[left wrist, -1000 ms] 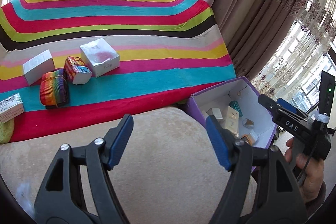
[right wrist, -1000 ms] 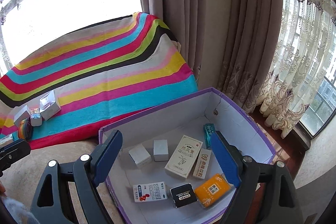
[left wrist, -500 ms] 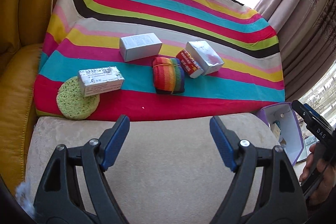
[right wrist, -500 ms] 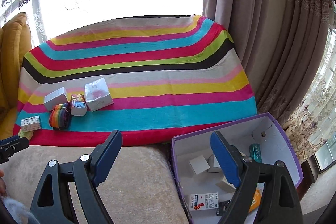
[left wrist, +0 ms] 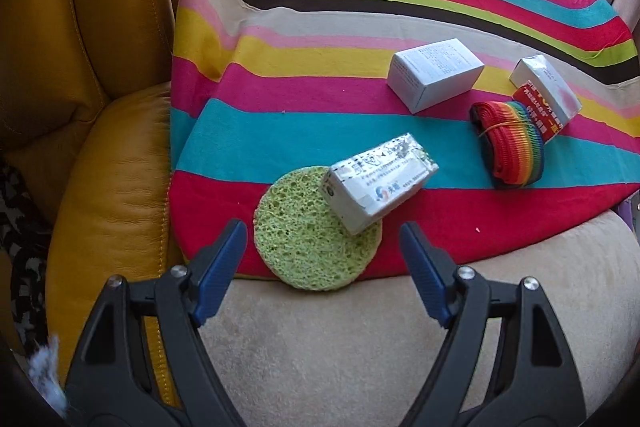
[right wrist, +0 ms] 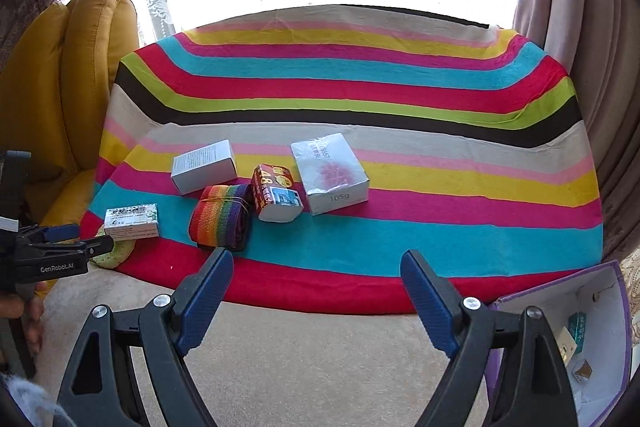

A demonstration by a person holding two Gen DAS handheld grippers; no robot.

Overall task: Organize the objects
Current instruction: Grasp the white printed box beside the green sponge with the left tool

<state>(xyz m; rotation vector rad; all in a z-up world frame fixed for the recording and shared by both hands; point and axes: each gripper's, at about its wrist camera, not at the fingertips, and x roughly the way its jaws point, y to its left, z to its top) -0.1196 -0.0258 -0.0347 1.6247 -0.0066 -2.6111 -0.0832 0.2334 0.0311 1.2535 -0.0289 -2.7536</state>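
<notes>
Both wrist views look steeply down, sharing the striped cloth (left wrist: 360,107).

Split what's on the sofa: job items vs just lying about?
Job items: white box, silver box, red carton, rainbow strap roll, small printed box, green sponge, purple bin.

Lying about: striped blanket, yellow cushion, curtain.

The purple box (right wrist: 560,359) is cut off at the frame's edge, its small contents too small to tell.
</notes>
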